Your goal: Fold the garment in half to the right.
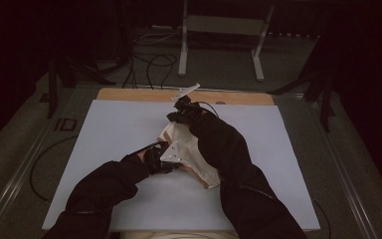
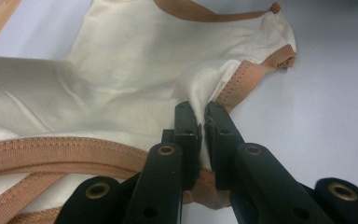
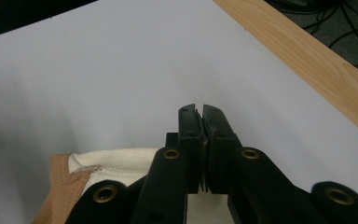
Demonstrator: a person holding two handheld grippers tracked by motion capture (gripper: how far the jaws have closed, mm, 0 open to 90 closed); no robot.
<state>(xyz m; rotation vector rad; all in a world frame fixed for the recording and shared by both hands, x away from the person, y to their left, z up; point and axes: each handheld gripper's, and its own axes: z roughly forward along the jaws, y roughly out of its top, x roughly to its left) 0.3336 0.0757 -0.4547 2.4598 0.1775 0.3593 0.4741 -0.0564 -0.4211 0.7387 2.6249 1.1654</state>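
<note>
High view: cream garment (image 1: 189, 149) lies mid-worktop on the white sheet (image 1: 109, 144), left gripper (image 1: 165, 160) at its near-left edge, right gripper (image 1: 181, 112) at its far end. Left gripper view: jaws clamp cream fabric beside tan trim (image 2: 242, 84). Right gripper view: jaws pressed together; whether they pinch cloth is hidden.

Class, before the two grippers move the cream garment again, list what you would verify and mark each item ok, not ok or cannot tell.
1. Left gripper shut on the cream garment, cloth pinched beside the tan trim: ok.
2. Right gripper shut: ok.
3. Cloth between the right jaws: cannot tell; the garment lies under them.
4. Garment within the white mat: ok.
5. Garment flat: not ok, bunched.
</note>
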